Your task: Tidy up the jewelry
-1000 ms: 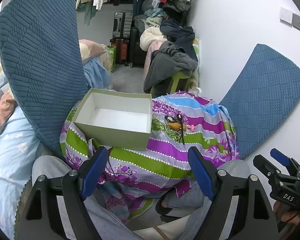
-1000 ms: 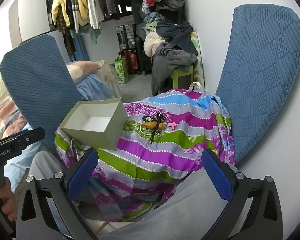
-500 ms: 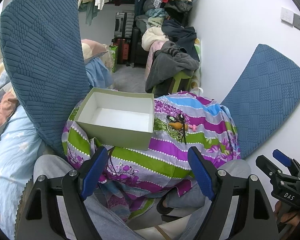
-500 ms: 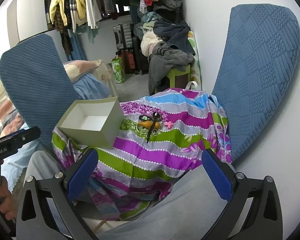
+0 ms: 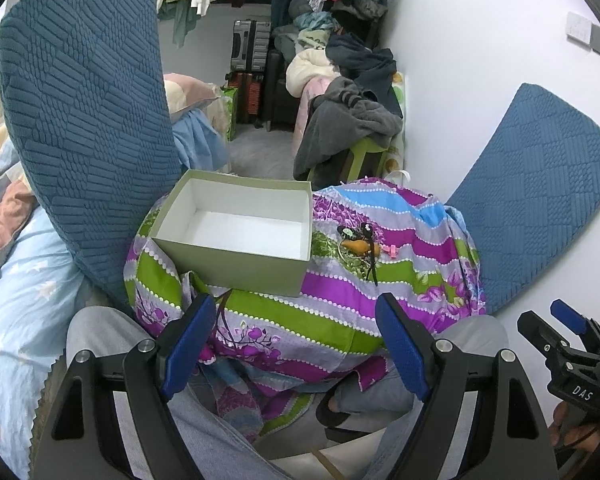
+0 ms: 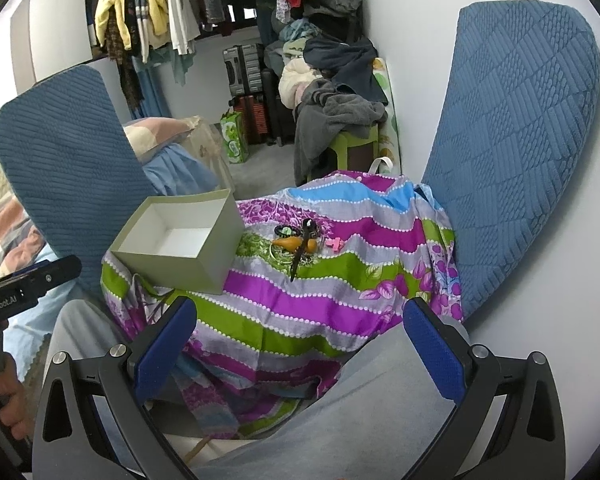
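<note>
Blue cushions (image 6: 512,152) flank the box (image 6: 180,236); jewelry (image 6: 300,244) beside it.

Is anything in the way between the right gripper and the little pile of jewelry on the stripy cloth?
Nothing visible is. The right gripper is open and back from the jewelry pile, with only bare striped cloth between them. The box sits left.

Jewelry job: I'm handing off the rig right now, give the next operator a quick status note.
Left gripper: open, empty, hovering short of the cloth.
Right gripper: open, empty, also held back.
Pale green open cardboard box sits on the striped floral cloth; it looks empty.
Small jewelry pile with an orange piece, a black strand and a pink clip lies beside the box.
Done: nothing boxed. Left: move every piece in.
</note>
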Motion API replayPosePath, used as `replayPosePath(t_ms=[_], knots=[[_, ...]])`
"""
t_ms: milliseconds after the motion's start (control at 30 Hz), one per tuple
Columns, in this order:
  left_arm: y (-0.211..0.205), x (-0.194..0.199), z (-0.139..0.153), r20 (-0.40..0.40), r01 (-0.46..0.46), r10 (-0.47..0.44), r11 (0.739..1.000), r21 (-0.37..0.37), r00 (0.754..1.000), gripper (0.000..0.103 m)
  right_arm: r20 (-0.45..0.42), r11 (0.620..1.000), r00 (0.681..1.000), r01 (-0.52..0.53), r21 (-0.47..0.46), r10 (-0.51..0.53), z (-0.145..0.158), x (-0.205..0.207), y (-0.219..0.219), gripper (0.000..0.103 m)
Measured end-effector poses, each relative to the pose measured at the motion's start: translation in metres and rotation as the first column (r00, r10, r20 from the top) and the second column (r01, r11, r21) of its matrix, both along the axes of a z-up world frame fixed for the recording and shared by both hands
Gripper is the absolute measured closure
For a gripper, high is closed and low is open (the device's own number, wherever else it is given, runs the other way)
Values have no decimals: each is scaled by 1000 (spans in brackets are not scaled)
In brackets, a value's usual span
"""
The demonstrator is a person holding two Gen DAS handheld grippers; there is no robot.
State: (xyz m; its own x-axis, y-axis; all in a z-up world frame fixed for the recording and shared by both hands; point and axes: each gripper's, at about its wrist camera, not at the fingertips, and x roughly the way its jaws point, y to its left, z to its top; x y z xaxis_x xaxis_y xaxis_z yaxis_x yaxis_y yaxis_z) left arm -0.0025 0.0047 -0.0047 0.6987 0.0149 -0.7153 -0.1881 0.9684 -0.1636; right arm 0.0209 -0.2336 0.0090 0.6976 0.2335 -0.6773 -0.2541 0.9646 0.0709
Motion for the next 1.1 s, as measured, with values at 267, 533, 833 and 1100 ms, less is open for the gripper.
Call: replayPosePath(t_ms=[267,533,833,1100], knots=[[-2,1,-2,1,1,-1,1000,1,1000,21,0,1000,1000,3,0,-3,0,1,-1,0],[-3,1,-2,-4,5,-5,1000,-4,1000,21,6,1000,1000,-1,4,1,1,0,0,0],[-7,2,-3,-8,6,-6,1000,-5,1000,21,5,1000,1000,2,9,-2,1,0,1,0],[-12,18,-14,-12,28,-29,999,-16,1000,21,7,1000,1000,7,20,-7,0,7,-2,0]])
